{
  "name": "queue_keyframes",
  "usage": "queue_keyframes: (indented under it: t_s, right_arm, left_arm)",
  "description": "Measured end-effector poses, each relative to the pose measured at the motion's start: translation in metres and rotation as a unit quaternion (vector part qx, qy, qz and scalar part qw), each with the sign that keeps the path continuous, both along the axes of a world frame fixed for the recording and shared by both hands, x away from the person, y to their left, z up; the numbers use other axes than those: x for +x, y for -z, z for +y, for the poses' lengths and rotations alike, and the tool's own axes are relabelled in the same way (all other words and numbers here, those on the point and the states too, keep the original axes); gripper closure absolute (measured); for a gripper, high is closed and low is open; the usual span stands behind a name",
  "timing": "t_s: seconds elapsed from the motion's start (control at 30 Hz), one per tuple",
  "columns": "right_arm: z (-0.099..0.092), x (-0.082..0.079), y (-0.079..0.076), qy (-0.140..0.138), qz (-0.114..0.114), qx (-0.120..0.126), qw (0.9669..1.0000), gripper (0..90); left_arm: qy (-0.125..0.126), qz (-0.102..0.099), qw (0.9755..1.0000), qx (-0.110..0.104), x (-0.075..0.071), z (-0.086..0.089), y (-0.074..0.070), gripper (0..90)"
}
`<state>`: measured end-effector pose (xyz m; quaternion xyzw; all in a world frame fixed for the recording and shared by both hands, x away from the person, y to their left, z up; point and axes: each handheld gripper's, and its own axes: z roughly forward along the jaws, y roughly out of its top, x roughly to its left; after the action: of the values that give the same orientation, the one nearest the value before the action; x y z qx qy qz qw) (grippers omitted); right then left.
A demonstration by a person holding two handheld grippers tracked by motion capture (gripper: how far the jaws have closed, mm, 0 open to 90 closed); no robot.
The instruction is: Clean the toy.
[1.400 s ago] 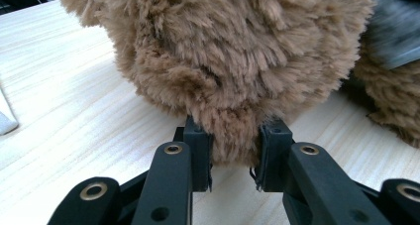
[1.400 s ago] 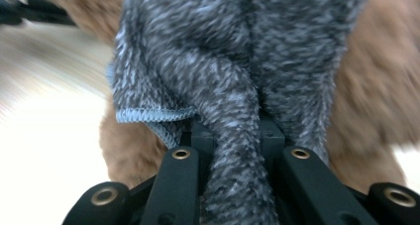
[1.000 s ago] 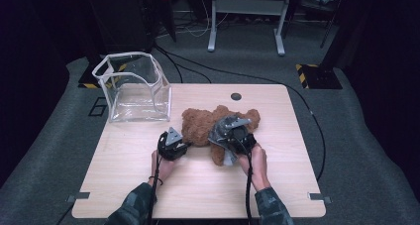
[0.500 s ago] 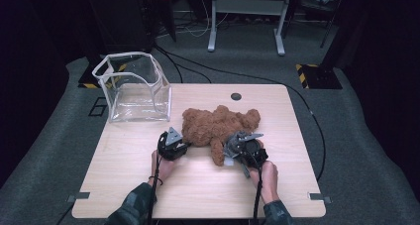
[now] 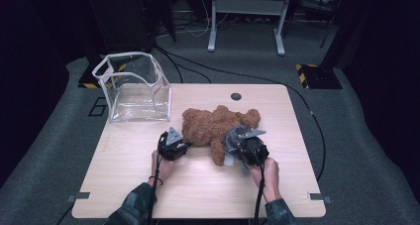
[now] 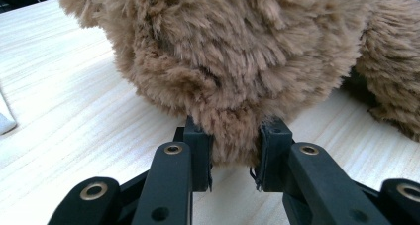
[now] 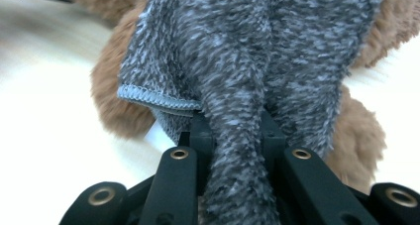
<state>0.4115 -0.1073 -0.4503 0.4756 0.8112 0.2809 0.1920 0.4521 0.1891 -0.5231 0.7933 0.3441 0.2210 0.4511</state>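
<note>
Left gripper view is showing your left gripper (image 6: 233, 158) pinching the teddy bear (image 6: 237, 61) by a soft fur tuft just ahead of it. Your right gripper (image 7: 233, 136) is clamping the limp grey cloth (image 7: 247, 61) draping the bear; you're handling light, squashy things, so grip deep.

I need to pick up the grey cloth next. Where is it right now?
In the high view the grey cloth lies at the teddy bear's right side, pinched in the right gripper.
</note>
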Motion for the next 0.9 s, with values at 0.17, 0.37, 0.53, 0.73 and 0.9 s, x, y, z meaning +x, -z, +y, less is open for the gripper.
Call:
queue_keyframes:
  t_s: [0.17, 0.37, 0.53, 0.73, 0.9]
  right_arm:
    - [-0.017, 0.003, 0.024, 0.030, 0.036, -0.002, 0.9989, 76.6]
    - [-0.037, -0.013, 0.027, 0.037, 0.058, 0.007, 0.9976, 76.3]
    - [-0.024, -0.008, -0.011, 0.013, 0.004, 0.017, 0.9998, 76.2]
    - [-0.023, 0.025, -0.025, 0.042, -0.023, 0.006, 0.9988, 76.4]
    - [-0.041, 0.036, 0.004, 0.068, 0.014, 0.005, 0.9976, 76.8]
  left_arm:
    - [0.000, 0.003, 1.0000, -0.004, 0.000, 0.000, 0.000, 72.3]
    - [0.000, 0.002, 1.0000, -0.003, 0.000, -0.001, 0.000, 72.3]
    - [-0.001, 0.002, 1.0000, 0.000, 0.000, -0.001, 0.000, 72.3]
    - [0.000, 0.001, 1.0000, 0.000, 0.000, -0.001, 0.000, 72.4]
    - [0.000, 0.001, 1.0000, -0.001, 0.000, -0.001, 0.000, 72.4]
